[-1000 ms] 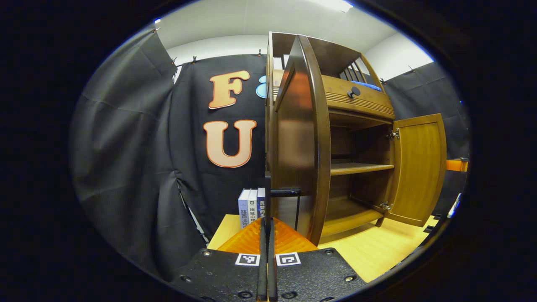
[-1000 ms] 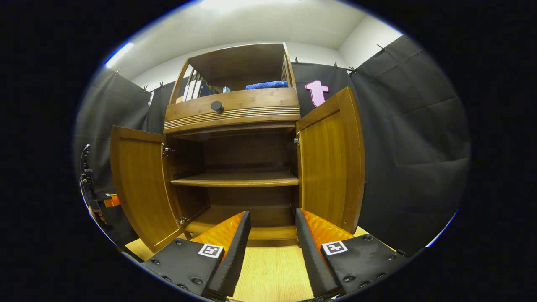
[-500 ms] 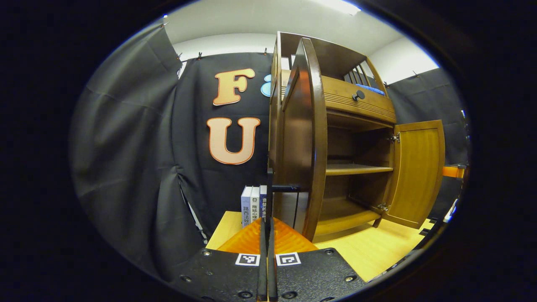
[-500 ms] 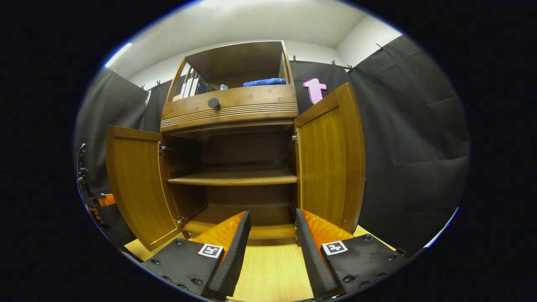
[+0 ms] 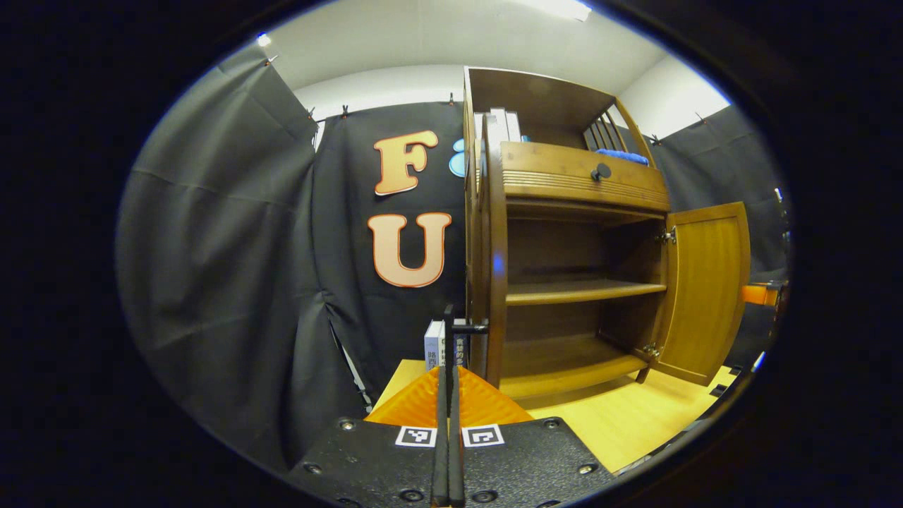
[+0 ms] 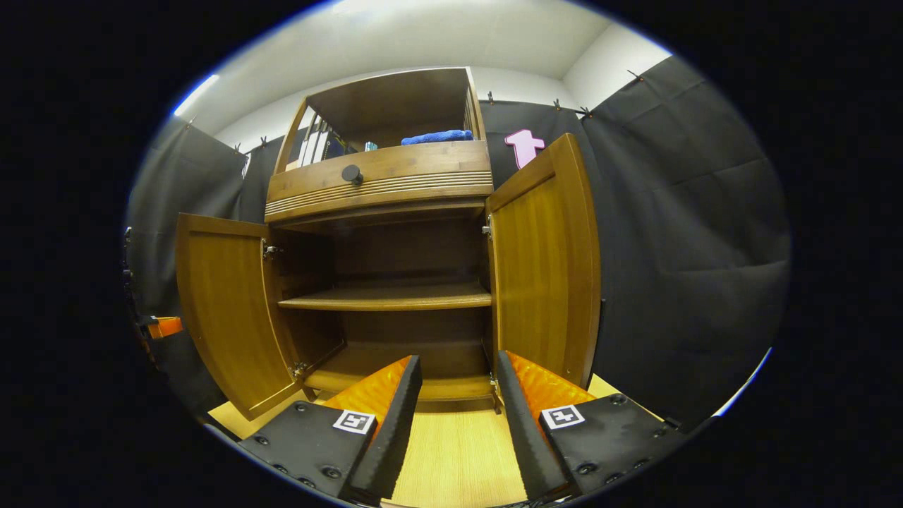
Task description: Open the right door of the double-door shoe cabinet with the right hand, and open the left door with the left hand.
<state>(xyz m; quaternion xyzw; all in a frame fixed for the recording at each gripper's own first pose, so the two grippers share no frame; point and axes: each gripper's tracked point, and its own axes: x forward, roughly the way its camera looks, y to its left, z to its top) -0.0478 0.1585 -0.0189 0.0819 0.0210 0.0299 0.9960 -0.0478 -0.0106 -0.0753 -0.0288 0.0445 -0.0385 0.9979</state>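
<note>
the left gripper is clenched on the thin black handle of the left door, which stands edge-on just ahead and slightly right of it. some books stand on the pale table just past the fingertips, beside the shoe cabinet. the right gripper is released, jaws apart, holding nothing, over the table. ahead on its right the right door stands wide open; farther ahead a middle shelf, above it a drawer with a black knob.

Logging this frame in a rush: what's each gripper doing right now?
Left gripper: closed on the left door's handle.
Right gripper: open, holding nothing.
</note>
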